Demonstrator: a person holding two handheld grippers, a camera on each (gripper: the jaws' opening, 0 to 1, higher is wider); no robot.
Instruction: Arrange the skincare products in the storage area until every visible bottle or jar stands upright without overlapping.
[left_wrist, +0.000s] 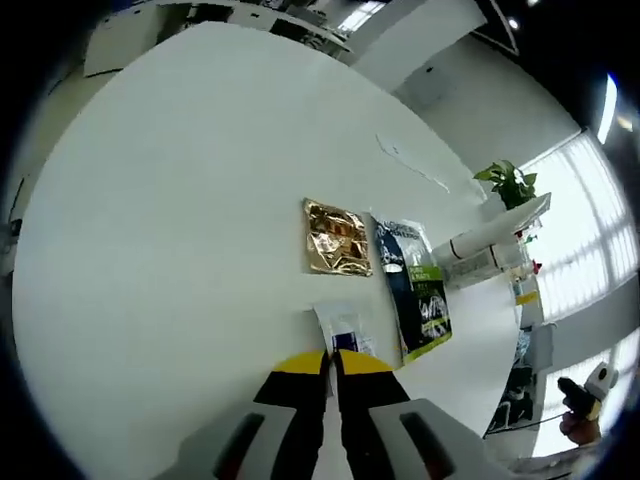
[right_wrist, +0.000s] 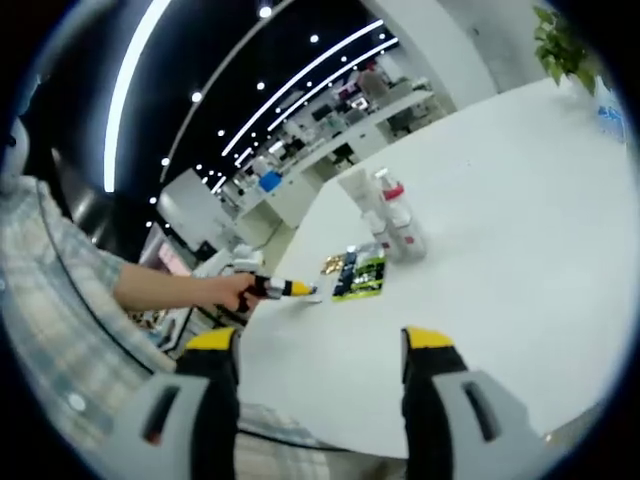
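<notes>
In the left gripper view my left gripper (left_wrist: 330, 362) is shut, its yellow tips over the near edge of a small white and blue sachet (left_wrist: 342, 330) lying flat on the white table (left_wrist: 180, 220). Beyond it lie a gold sachet (left_wrist: 337, 238) and a dark blue and green packet (left_wrist: 418, 288), with a white tube and bottles (left_wrist: 485, 245) further right. In the right gripper view my right gripper (right_wrist: 320, 345) stands open above the table with nothing between its jaws. Far ahead stand white bottles (right_wrist: 393, 222), one red-capped, beside the packets (right_wrist: 360, 274); the left gripper (right_wrist: 288, 289) touches a sachet there.
A potted plant (left_wrist: 510, 180) stands at the table's far side, and a sheet of paper (left_wrist: 410, 160) lies flat. A person's hand (right_wrist: 232, 291) and checked sleeve (right_wrist: 50, 300) reach in from the left. Desks and ceiling lights fill the office behind. Bare table (right_wrist: 500, 230) spreads to the right.
</notes>
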